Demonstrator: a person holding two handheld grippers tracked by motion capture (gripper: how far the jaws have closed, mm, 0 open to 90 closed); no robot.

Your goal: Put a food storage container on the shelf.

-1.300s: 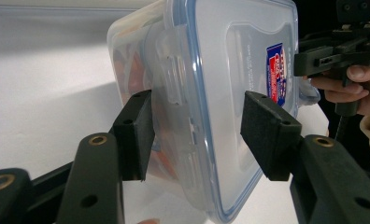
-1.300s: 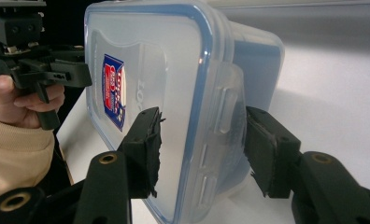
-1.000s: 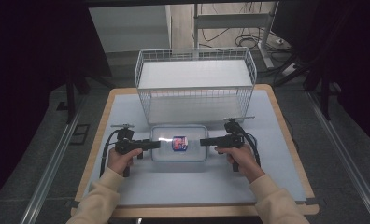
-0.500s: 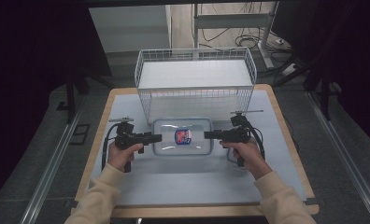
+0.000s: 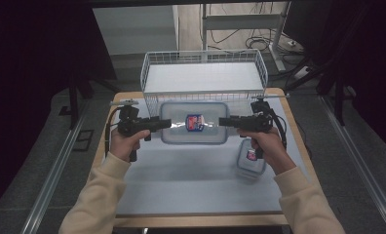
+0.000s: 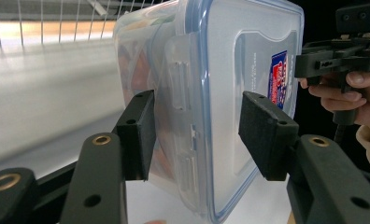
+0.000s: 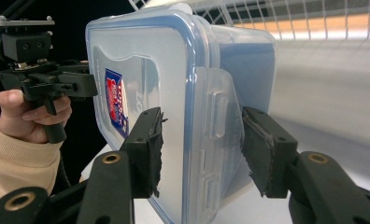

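Observation:
A large clear food container (image 5: pixel 193 122) with a blue-sealed lid and a red-and-blue label hangs level above the white mat, held at both ends. My left gripper (image 5: pixel 167 123) is shut on its left end, the jaws straddling the side latch (image 6: pixel 181 88) of the container (image 6: pixel 230 60). My right gripper (image 5: pixel 222 122) is shut on the opposite end, one pad on the lid and one under the base of the container (image 7: pixel 145 70). Each gripper view shows the other hand and its gripper farther off.
A white wire basket (image 5: pixel 203 54) stands just behind the lifted container. A small clear lidded container (image 5: pixel 250 158) sits on the mat (image 5: pixel 191 180) under my right hand. The wooden table edge (image 5: pixel 201 220) runs along the front.
Both hands have risen together with the large container between them, lifting it off the mat and up toward the basket front. The small container now shows below my right hand.

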